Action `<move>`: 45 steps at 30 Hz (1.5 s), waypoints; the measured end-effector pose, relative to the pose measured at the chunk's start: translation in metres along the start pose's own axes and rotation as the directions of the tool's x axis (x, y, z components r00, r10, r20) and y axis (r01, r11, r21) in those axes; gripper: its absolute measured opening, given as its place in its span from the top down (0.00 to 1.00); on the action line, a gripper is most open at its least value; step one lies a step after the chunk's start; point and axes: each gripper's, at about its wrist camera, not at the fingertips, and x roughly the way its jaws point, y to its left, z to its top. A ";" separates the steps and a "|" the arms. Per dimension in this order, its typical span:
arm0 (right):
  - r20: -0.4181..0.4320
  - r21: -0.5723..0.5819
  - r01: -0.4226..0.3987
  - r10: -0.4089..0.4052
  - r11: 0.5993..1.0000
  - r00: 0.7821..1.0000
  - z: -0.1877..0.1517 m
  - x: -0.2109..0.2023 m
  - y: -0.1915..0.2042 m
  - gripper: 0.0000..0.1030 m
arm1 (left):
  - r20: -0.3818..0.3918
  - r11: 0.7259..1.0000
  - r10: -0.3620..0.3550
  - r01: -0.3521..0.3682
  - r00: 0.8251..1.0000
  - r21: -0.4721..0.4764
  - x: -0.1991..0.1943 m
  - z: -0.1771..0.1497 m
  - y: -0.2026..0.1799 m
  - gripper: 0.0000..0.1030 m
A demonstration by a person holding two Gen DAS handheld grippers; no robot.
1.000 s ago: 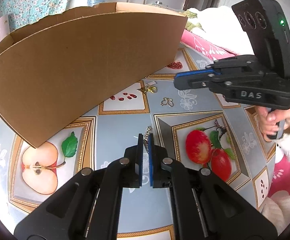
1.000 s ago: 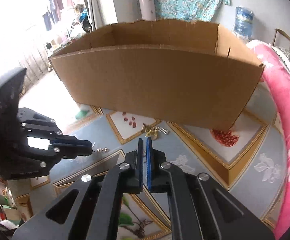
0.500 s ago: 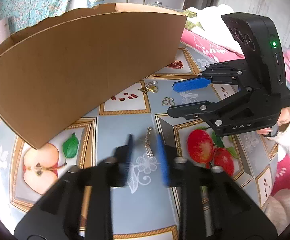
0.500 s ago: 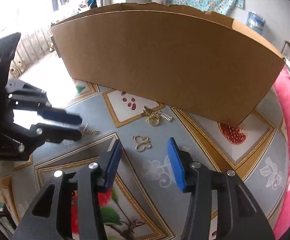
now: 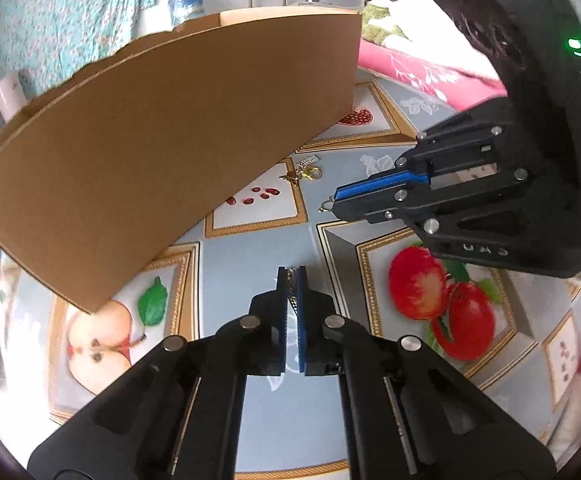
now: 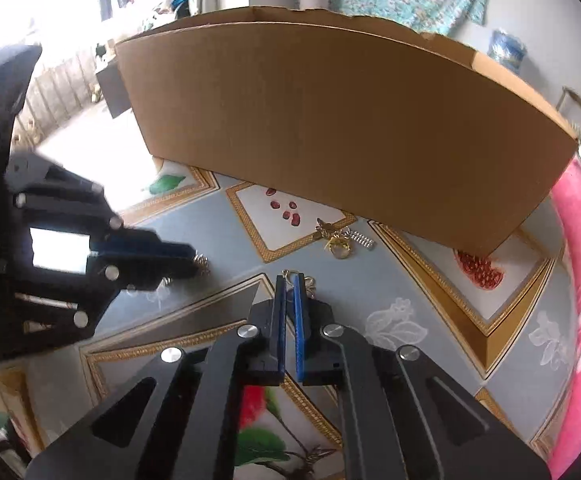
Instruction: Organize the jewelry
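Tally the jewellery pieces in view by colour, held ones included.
Gold: 2, thin gold looped piece in the right gripper, gold cluster by the brown cardboard box (counted as one).
Silver: 2, silver chain piece in the left gripper, short silver ridged bar beside the cluster.
Total: 4.

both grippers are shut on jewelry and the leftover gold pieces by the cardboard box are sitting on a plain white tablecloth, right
Not quite: the tablecloth is not plain white. It is grey-blue with gold-framed fruit pictures, as the right wrist view shows. The rest holds: the left gripper is shut on a silver chain, the right gripper on a gold butterfly piece, and gold pieces lie by the cardboard box.
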 end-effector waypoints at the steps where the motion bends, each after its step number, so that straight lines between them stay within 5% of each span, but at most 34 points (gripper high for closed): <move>1: 0.004 0.001 0.013 -0.013 1.000 1.000 0.000 -0.001 -0.001 0.98 | 0.000 1.000 -0.005 0.005 1.000 -0.011 -0.002 -0.001 0.001 0.97; 19: 0.052 0.016 -0.015 0.015 1.000 0.999 0.007 -0.055 -0.012 0.98 | 0.088 0.996 -0.053 0.060 0.995 -0.072 -0.046 0.009 0.012 0.98; 28: 0.050 0.052 -0.058 0.055 0.997 0.997 0.011 -0.027 -0.022 0.98 | 0.206 0.992 -0.041 0.065 0.978 -0.109 -0.100 0.084 0.047 0.98; 32: 0.060 0.094 -0.078 0.072 0.993 0.996 0.010 -0.013 -0.029 0.96 | 0.055 0.981 -0.028 0.038 0.998 -0.188 -0.060 0.143 0.090 0.98; 35: 0.074 0.106 -0.078 0.071 0.991 0.995 0.008 -0.008 -0.032 0.95 | -0.066 0.965 -0.044 0.025 0.997 -0.263 -0.010 0.171 0.120 0.98; 39: 0.096 0.093 -0.073 0.064 0.993 0.993 0.006 -0.009 -0.030 0.80 | -0.195 0.961 -0.078 0.022 0.978 -0.275 0.047 0.197 0.135 0.98; 43: 0.091 0.087 -0.066 0.058 0.994 0.994 0.004 -0.001 -0.030 0.78 | -0.306 0.966 -0.036 -0.046 0.951 -0.256 0.098 0.213 0.132 0.97; 45: 0.084 0.101 -0.086 0.078 0.991 0.993 0.003 0.005 -0.033 0.78 | -0.365 0.937 -0.117 -0.019 0.924 -0.350 0.119 0.216 0.140 0.91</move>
